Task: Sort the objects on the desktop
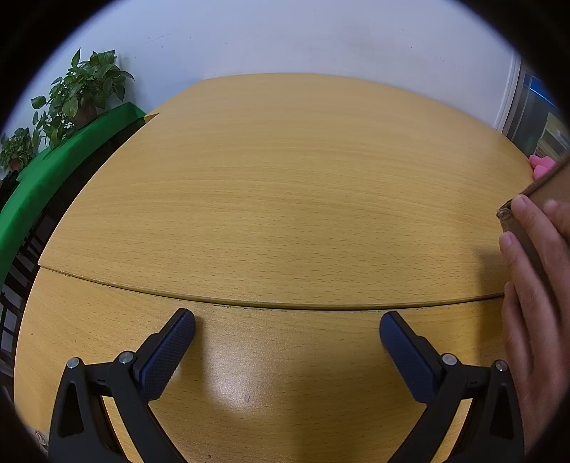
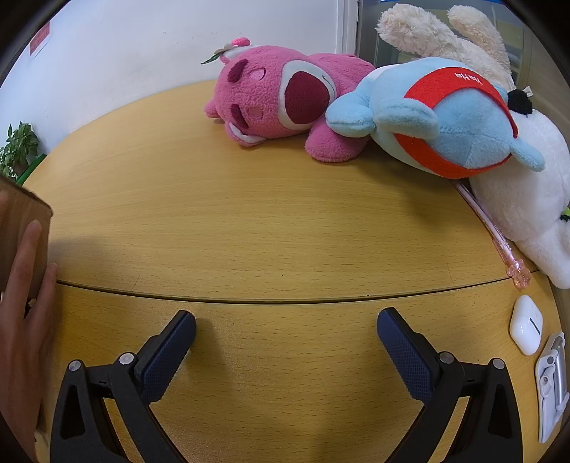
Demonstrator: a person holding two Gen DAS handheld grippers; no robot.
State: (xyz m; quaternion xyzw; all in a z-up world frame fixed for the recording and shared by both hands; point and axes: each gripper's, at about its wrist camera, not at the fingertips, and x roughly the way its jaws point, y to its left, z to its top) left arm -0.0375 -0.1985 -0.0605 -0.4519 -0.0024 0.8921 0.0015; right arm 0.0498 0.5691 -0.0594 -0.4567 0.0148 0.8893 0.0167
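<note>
My left gripper (image 1: 286,326) is open and empty above the wooden desk (image 1: 285,178). My right gripper (image 2: 286,324) is open and empty too. A bare hand (image 1: 534,302) holds a brown cardboard box (image 1: 548,188) at the right edge of the left wrist view; the box (image 2: 21,228) and the hand (image 2: 25,320) also show at the left edge of the right wrist view. Ahead of the right gripper lie a pink plush bear (image 2: 281,96), a blue plush with a red band (image 2: 445,121), a white plush (image 2: 523,199) and a cream plush (image 2: 445,32).
A pink pen (image 2: 491,235) lies by the white plush. A white earbud case (image 2: 526,324) and a white clip-like item (image 2: 551,384) lie at the right. Potted plants (image 1: 82,92) and a green surface (image 1: 46,178) stand left of the desk. A seam (image 1: 270,304) crosses the desk.
</note>
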